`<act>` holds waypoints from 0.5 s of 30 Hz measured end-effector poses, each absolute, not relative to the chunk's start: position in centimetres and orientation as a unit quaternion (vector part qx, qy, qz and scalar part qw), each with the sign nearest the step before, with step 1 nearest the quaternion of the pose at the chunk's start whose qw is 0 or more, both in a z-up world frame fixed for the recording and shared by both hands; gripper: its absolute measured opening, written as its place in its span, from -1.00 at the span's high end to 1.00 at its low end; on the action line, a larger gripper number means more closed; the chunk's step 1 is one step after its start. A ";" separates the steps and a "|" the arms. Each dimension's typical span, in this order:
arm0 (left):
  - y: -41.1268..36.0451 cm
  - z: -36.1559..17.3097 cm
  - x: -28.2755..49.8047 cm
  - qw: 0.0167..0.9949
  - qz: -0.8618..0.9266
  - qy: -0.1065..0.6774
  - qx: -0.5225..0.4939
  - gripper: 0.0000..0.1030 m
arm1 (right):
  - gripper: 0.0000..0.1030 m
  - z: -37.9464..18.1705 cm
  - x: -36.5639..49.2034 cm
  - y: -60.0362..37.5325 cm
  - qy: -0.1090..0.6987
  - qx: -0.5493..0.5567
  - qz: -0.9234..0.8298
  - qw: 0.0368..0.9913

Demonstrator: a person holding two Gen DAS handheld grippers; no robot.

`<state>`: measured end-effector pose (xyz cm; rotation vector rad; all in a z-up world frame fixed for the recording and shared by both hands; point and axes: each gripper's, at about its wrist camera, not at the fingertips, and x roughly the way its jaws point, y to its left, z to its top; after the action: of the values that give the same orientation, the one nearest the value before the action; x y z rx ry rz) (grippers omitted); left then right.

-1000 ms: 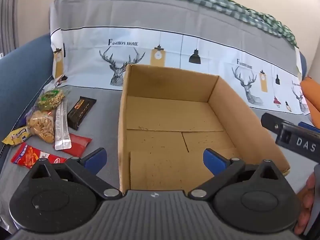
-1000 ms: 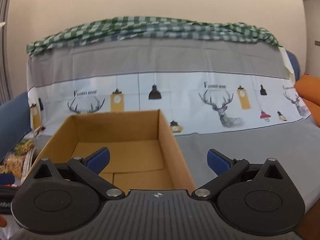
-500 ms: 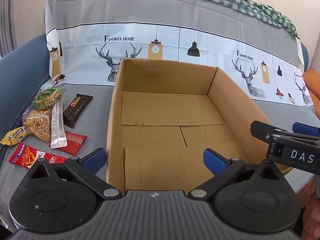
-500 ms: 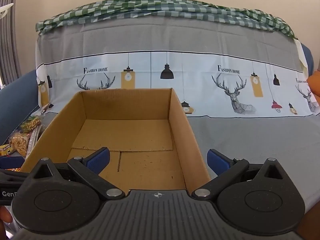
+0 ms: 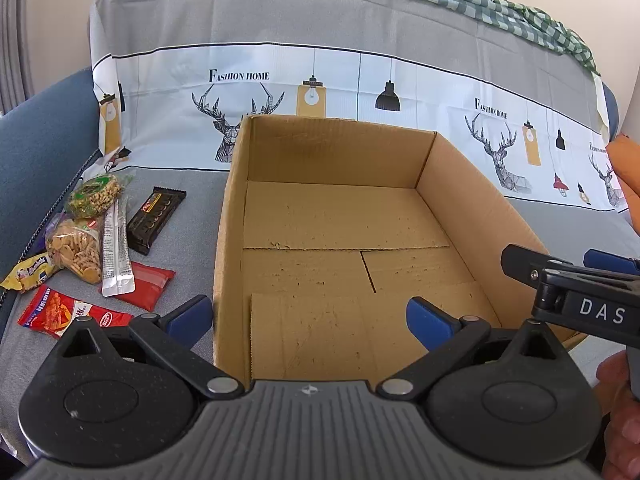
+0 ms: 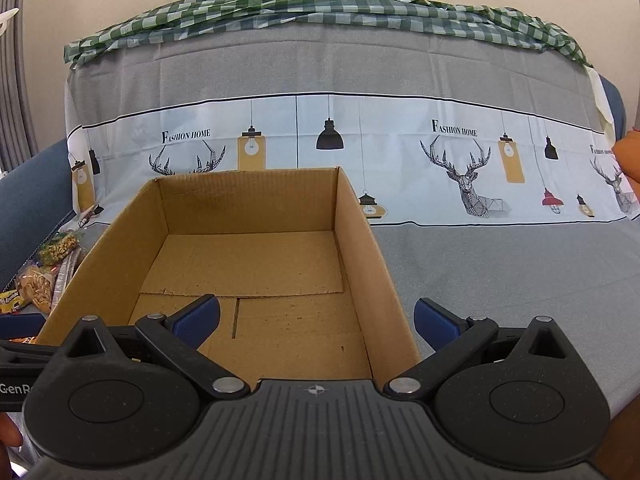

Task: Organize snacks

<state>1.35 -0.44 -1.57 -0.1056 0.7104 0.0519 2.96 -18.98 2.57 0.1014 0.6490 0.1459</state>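
Two grippers were poised over the work area, each with its jaws spread wide and holding nothing. The left gripper [image 5: 310,314] straddled the near left wall of the cardboard box [image 5: 352,152], one blue pad outside it and one inside, touching neither side as far as could be seen. The right gripper [image 6: 316,318] likewise straddled the box's right wall, empty and apparently clear of the cardboard. The box interior was bare. The snacks lay in a loose cluster on the grey cloth [image 5: 188,236] just left of the box: a dark chocolate bar [image 5: 156,218], a silver sachet [image 5: 116,256] lying over a red packet [image 5: 146,286], a bag of small biscuits [image 5: 76,250], a green-and-tan bag [image 5: 94,194], a yellow wrapper [image 5: 30,274] and a red printed pouch [image 5: 66,312]. The first pick had evidently not begun. The left gripper was judged best placed; taking an outlying item such as the chocolate bar, pinched across its narrow width, would avoid disturbing the overlapped packets.
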 end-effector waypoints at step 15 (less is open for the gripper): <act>-0.6 0.0 0.2 0.954 0.030 0.297 -0.033 -0.68 | -0.20 2.6 2.7 -18.1 0.307 0.043 0.072 0.948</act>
<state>0.22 -0.61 0.04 -0.0668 0.6023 0.0606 2.70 -18.06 2.58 0.0867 0.6252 0.1459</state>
